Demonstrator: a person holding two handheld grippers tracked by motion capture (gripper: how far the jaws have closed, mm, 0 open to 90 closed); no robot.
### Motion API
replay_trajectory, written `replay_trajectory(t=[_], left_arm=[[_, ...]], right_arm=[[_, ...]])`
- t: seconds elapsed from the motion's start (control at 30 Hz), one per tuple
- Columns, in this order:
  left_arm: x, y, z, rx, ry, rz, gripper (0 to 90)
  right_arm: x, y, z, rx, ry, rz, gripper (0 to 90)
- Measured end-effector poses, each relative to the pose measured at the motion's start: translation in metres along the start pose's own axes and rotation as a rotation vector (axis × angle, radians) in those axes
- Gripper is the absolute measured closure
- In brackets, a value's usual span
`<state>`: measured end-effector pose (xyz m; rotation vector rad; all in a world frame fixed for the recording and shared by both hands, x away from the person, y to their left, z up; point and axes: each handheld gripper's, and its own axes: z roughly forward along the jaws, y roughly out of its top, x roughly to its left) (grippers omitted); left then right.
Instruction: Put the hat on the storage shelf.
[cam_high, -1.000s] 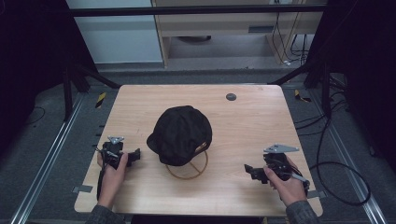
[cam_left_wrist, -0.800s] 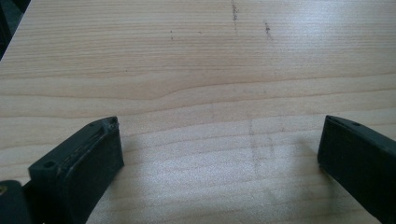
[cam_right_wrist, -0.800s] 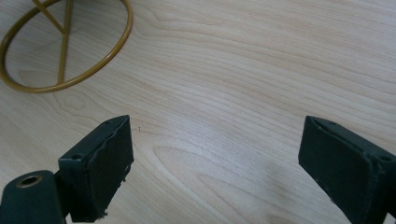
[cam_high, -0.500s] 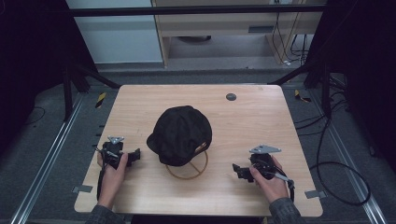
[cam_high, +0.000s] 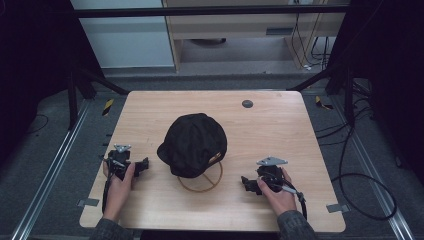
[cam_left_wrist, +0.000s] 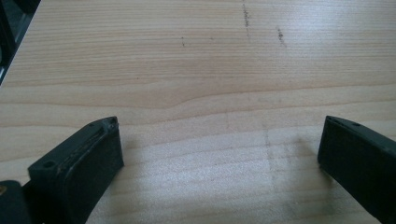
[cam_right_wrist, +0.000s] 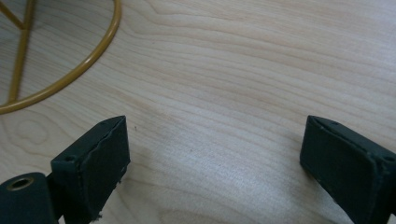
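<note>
A black cap (cam_high: 195, 143) rests on a gold wire stand (cam_high: 201, 183) in the middle of the wooden table (cam_high: 280, 125). My left gripper (cam_high: 144, 166) lies at the table's left, to the left of the cap, held by a hand; its jaws stand wide apart over bare wood (cam_left_wrist: 219, 140). To the right of the stand my right gripper (cam_high: 246, 183) is held low over the table, open, nothing between its jaws. In the right gripper view the stand's gold ring (cam_right_wrist: 79, 65) curves across the upper left.
A small dark round disc (cam_high: 247, 104) lies near the table's far edge. Metal rails and cables run along the floor on both sides. A black cable (cam_high: 350, 190) loops off the right side of the table.
My right gripper has moved left along the table toward the gold stand. The left gripper and the cap have stayed in place.
</note>
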<state>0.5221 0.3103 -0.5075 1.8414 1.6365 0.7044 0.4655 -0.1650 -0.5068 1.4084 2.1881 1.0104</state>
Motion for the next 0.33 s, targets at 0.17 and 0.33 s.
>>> replay_trajectory(t=[0.17,0.33], left_arm=[[0.0009,0.0004,0.0002,0.003,-0.002,0.005,0.0],[0.0008,0.0004,0.0001,0.003,-0.002,0.005,0.0]], right_arm=[[0.0051,-0.0031,0.0045,-0.010,-0.060,-0.065,6.3],[0.0032,-0.0038,0.0037,-0.009,-0.050,-0.078,6.1]])
